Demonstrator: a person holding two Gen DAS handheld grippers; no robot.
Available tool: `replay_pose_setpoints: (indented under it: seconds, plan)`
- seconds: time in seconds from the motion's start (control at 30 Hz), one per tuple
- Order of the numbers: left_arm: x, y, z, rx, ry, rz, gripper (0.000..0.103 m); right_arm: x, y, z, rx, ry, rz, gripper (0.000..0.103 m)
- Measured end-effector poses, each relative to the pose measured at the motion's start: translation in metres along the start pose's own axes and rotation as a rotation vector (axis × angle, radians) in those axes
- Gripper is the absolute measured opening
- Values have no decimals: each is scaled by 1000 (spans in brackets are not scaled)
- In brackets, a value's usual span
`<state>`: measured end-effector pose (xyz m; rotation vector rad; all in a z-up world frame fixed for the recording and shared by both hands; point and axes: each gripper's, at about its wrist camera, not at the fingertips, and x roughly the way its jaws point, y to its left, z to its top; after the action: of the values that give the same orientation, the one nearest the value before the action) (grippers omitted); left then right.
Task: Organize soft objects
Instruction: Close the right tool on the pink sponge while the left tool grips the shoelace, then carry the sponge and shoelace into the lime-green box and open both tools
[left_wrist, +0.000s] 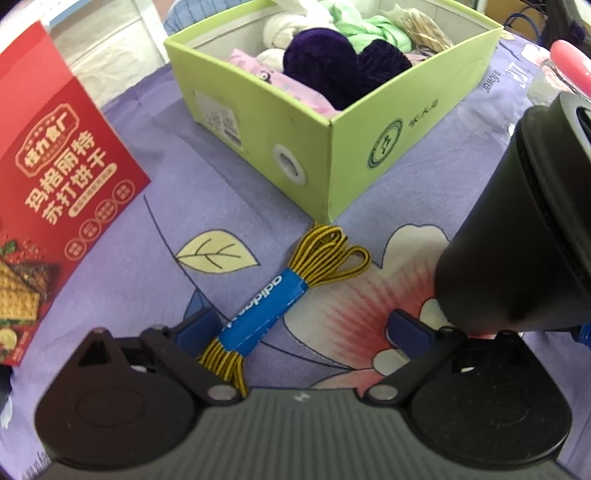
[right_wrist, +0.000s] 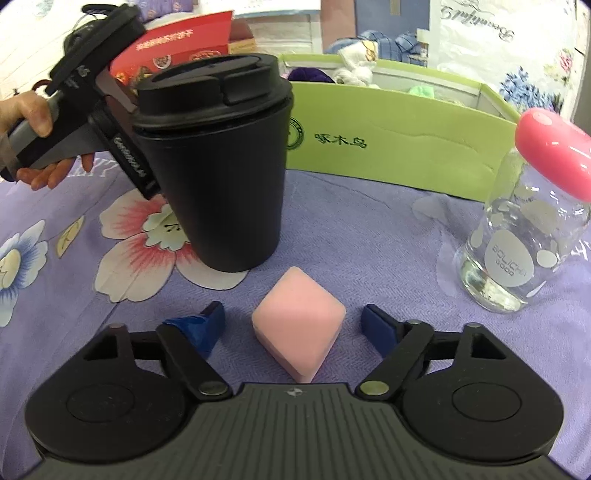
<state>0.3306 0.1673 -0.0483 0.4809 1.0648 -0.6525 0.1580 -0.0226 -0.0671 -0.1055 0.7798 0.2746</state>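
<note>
A yellow-and-black shoelace bundle (left_wrist: 280, 295) with a blue paper band lies on the purple flowered cloth, its near end between the fingers of my left gripper (left_wrist: 306, 325), which is open around it. Beyond it stands a green box (left_wrist: 343, 155) holding purple, white, green and pink soft items. In the right wrist view a pink foam block (right_wrist: 299, 328) lies between the fingers of my right gripper (right_wrist: 295, 325), which is open around it. The green box (right_wrist: 406, 155) stands behind.
A black lidded cup (right_wrist: 221, 166) stands on the cloth, also at the right of the left wrist view (left_wrist: 524, 229). A red cracker box (left_wrist: 51, 192) stands at left. A glass bottle with pink cap (right_wrist: 528, 229) stands at right.
</note>
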Motion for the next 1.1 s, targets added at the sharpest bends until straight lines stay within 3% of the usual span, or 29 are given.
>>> replay_pose_setpoints:
  seconds: [0.07, 0.13, 0.27, 0.4, 0.53, 0.77, 0.93, 1.1]
  plan:
    - [-8, -6, 0, 3, -4, -4, 75, -3, 1, 0, -16, -14, 10, 33]
    - [-18, -12, 0, 6, -4, -10, 18, -4, -1, 2, -17, -13, 29, 22]
    - [-27, -27, -12, 4, 3, 23, 15, -8, -3, 2, -34, -29, 50, 18]
    - [-39, -19, -27, -132, 15, 7, 15, -23, -14, -1, 27, -50, 81, 18]
    - [-55, -17, -43, -197, 28, 13, 15, -51, -20, -2, 58, -113, 99, 18]
    - [-119, -6, -67, -390, -89, 36, 15, -97, -33, 7, 49, -248, 103, 19]
    - [-166, -2, -41, -421, -223, 78, 15, -116, -65, 41, 74, -362, 134, 19]
    - [-184, -1, 16, -393, -317, 73, 15, -122, -99, 103, -4, -453, 48, 19]
